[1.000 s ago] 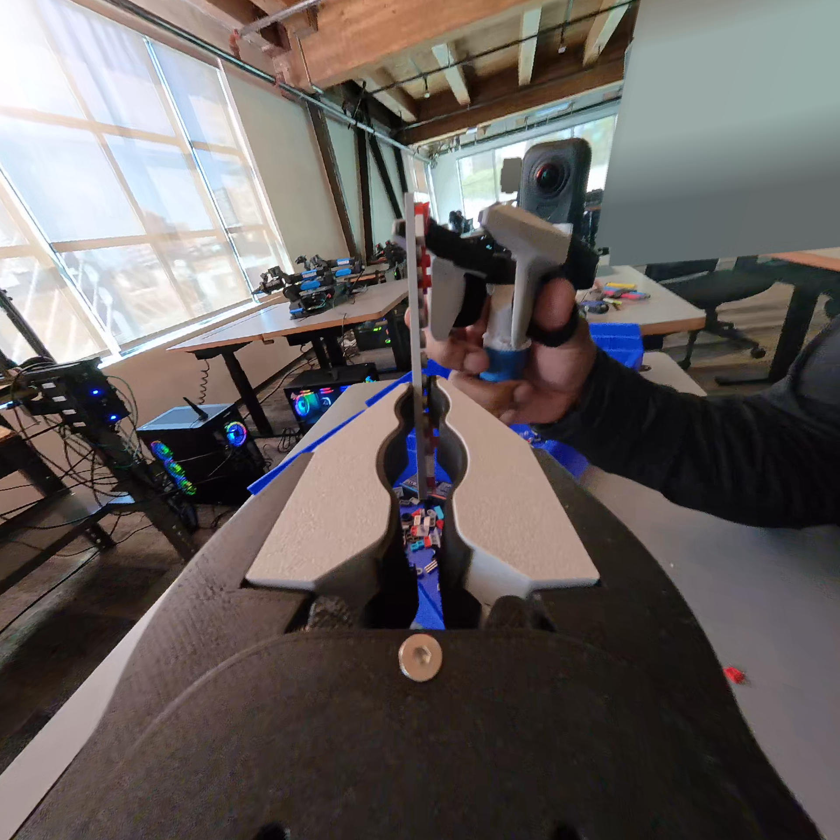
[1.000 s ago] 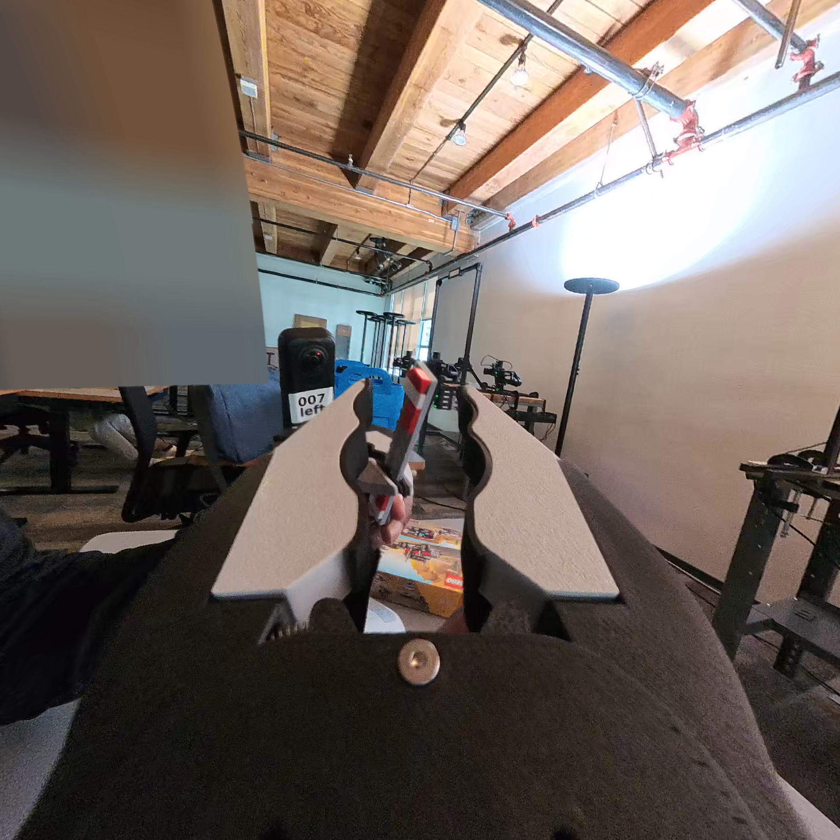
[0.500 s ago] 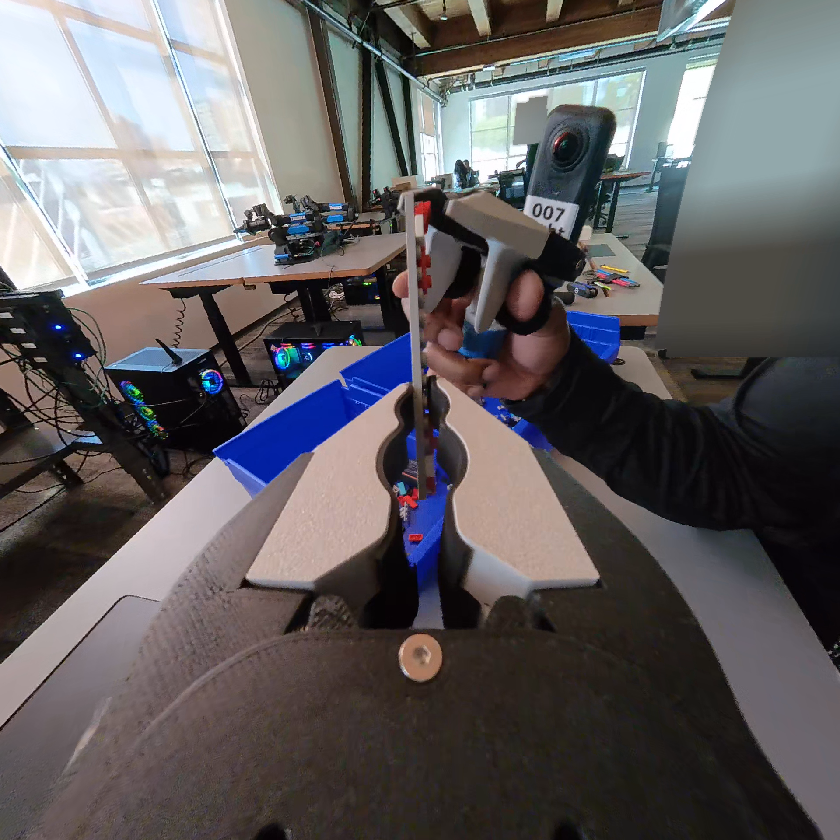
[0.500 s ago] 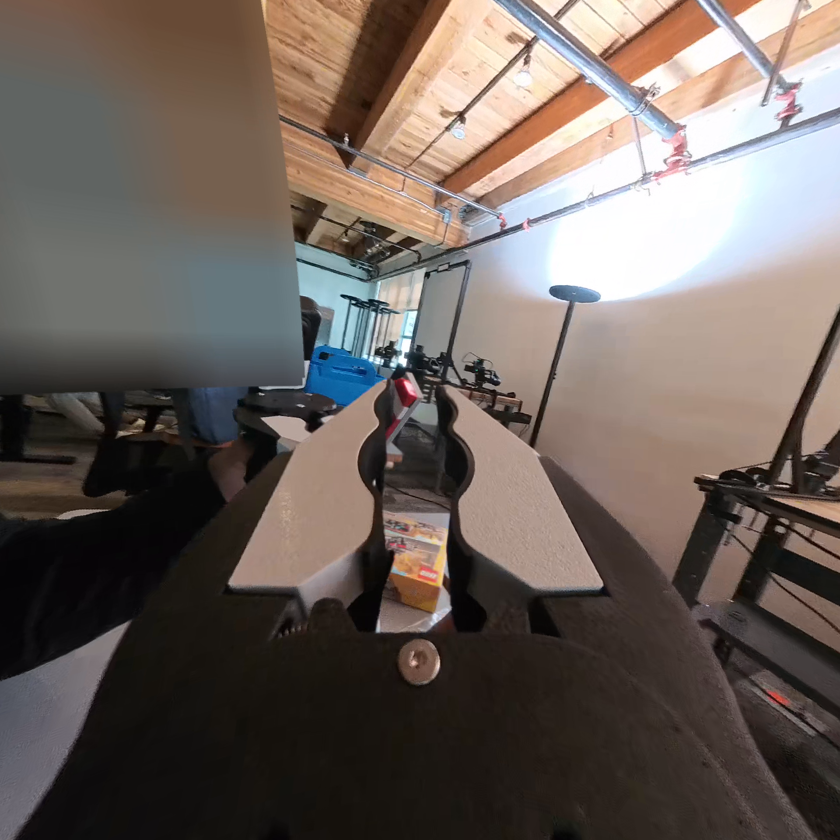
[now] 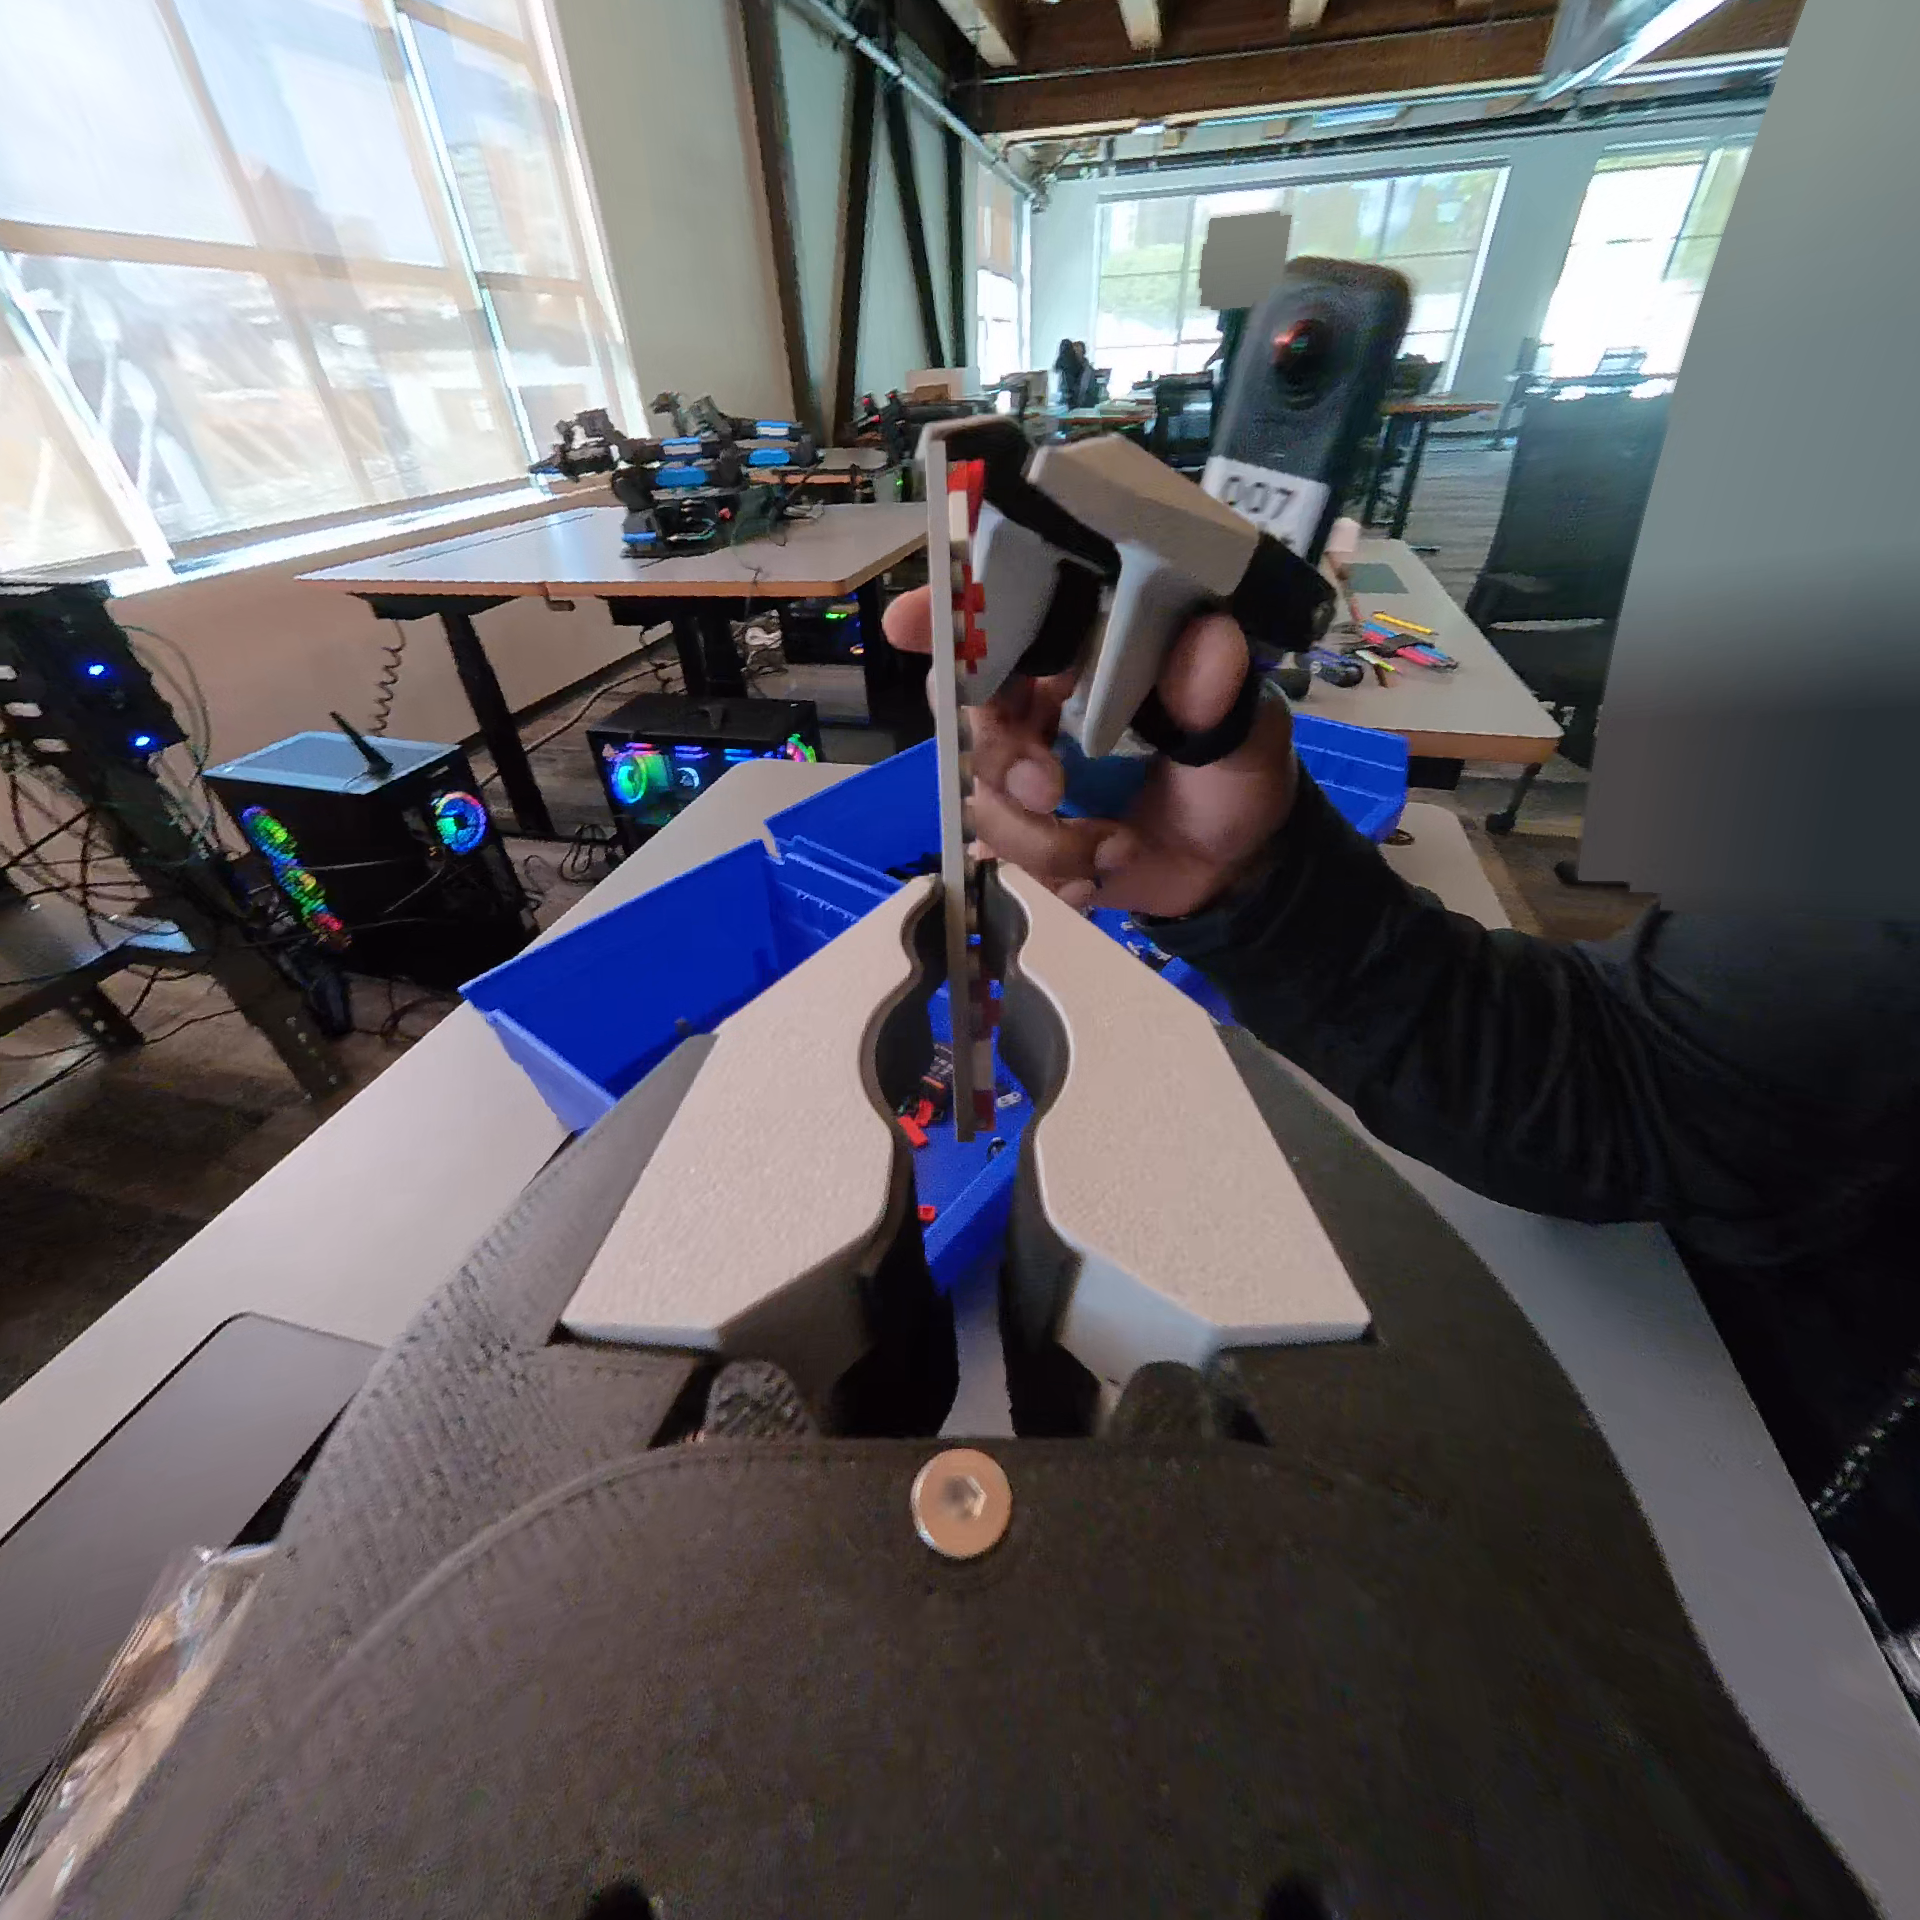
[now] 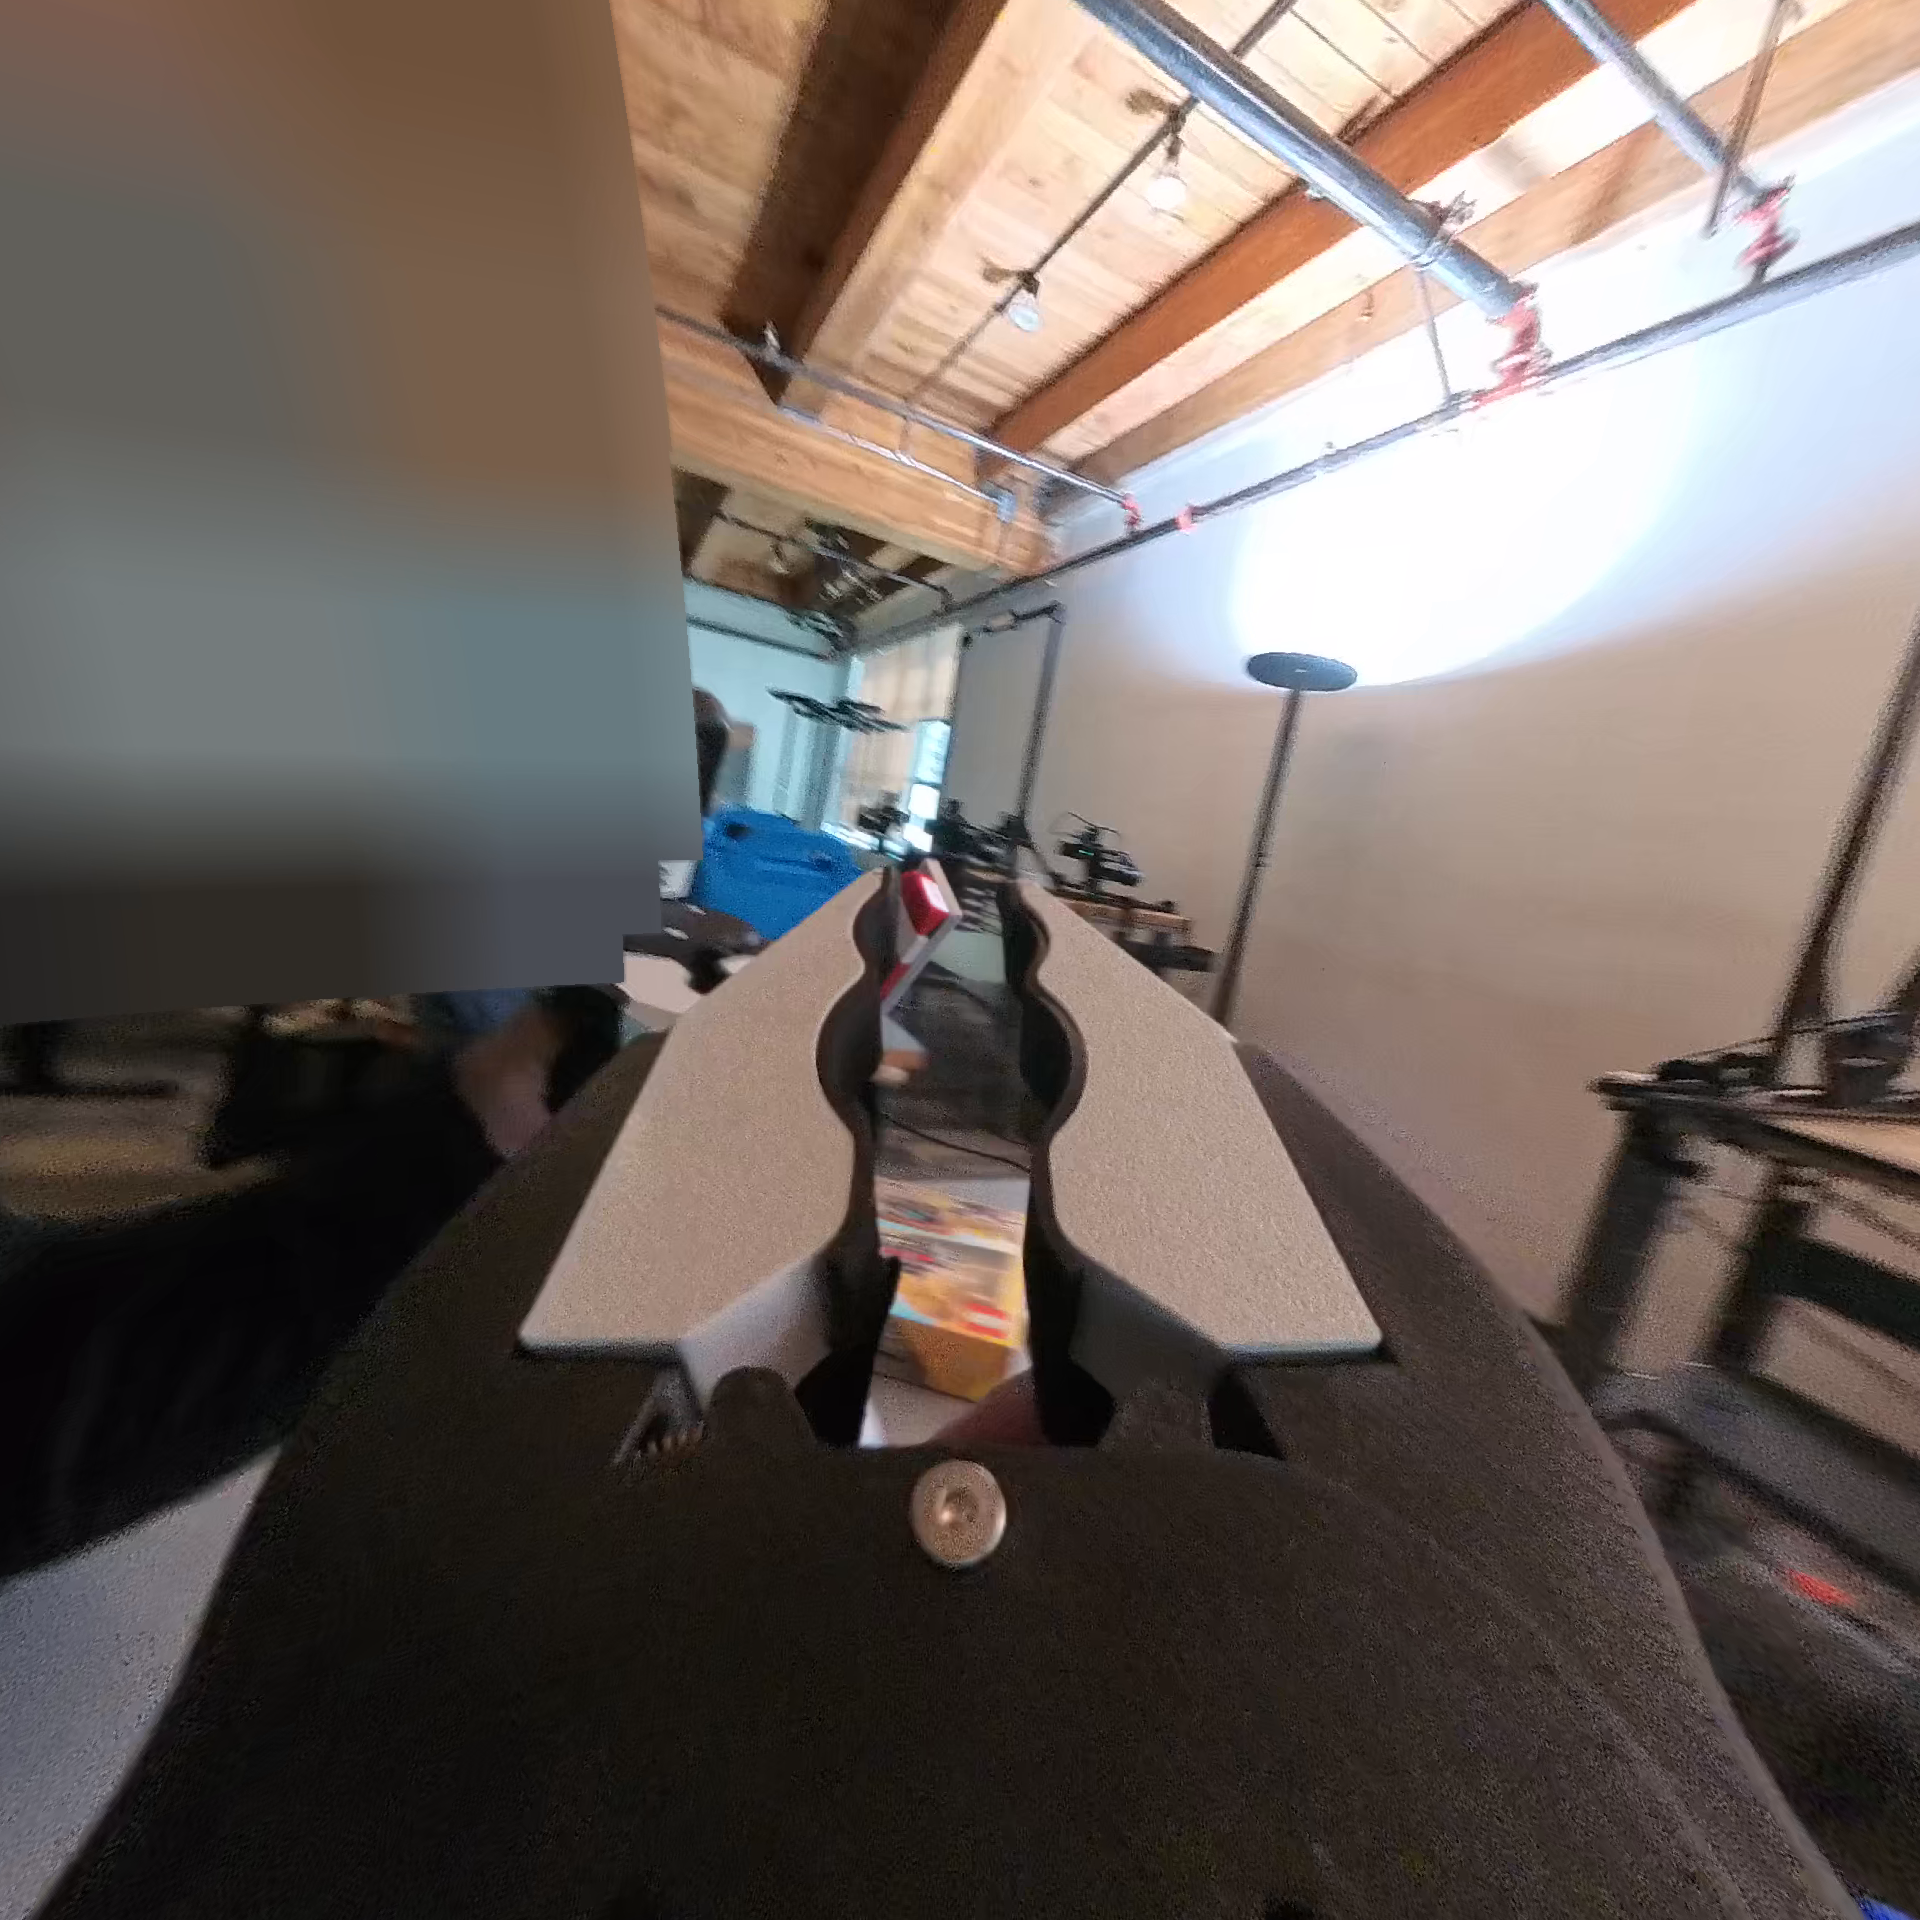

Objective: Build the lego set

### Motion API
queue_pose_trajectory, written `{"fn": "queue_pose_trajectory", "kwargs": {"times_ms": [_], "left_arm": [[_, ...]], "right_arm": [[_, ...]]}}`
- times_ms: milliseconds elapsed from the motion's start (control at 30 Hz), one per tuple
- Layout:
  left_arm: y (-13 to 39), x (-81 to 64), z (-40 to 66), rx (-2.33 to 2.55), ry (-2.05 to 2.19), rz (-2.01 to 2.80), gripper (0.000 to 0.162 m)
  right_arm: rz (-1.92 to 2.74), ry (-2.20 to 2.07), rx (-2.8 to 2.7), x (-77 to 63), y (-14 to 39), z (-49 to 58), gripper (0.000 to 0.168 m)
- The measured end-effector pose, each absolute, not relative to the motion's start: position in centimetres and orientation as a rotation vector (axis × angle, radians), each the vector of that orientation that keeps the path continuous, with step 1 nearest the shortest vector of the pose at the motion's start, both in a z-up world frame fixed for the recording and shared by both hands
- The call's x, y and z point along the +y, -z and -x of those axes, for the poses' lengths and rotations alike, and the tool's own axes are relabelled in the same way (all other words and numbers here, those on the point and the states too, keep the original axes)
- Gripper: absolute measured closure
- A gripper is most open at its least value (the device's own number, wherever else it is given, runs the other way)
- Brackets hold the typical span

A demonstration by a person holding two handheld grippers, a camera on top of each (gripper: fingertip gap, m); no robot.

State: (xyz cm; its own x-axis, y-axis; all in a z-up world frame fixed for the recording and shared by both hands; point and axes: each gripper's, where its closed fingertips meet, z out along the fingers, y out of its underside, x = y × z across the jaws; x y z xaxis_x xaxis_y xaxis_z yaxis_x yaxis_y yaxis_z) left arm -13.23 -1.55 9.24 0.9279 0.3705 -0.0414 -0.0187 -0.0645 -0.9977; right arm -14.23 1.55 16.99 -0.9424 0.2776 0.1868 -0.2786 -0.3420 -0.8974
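My left gripper [image 5: 963,883] is shut on a thin grey lego plate [image 5: 951,727], held upright and edge-on. The plate carries red and white bricks [image 5: 968,582] on its right face. My right gripper [image 6: 940,888] is open. The plate's red and white top [image 6: 920,920] lies against the inner side of its left finger, and the right finger stands apart. In the left wrist view the right gripper [image 5: 1049,634], held by a hand [image 5: 1143,831], has one finger against the bricks near the plate's top.
Blue bins [image 5: 644,977] stand on the grey table [image 5: 312,1226] just beyond my left gripper, with loose bricks [image 5: 920,1107] inside. A lego box [image 6: 956,1288] lies below the right gripper. A dark sleeve [image 5: 1558,1060] crosses from the right. A floor lamp [image 6: 1299,675] stands by the wall. Spacing between my two grippers at the tips: around 8 cm.
The right gripper's jaws have narrowed and it has drawn back, so the plate now sits at its tips. The left gripper keeps its hold and has tilted down towards the bins.
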Motion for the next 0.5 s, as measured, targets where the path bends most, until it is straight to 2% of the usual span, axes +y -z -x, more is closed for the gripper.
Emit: {"fn": "queue_pose_trajectory", "kwargs": {"times_ms": [200, 500], "left_arm": [[-8.7, -1.0, 12.7, -0.218, -0.273, 1.615, 0.158], [-8.3, -0.8, 12.7, -0.194, -0.275, 1.630, 0.158]], "right_arm": [[0.101, -2.725, -1.679, 2.3, -17.3, 14.0, 0.142], [0.171, -2.858, -1.854, 1.5, -16.0, 13.8, 0.140]]}}
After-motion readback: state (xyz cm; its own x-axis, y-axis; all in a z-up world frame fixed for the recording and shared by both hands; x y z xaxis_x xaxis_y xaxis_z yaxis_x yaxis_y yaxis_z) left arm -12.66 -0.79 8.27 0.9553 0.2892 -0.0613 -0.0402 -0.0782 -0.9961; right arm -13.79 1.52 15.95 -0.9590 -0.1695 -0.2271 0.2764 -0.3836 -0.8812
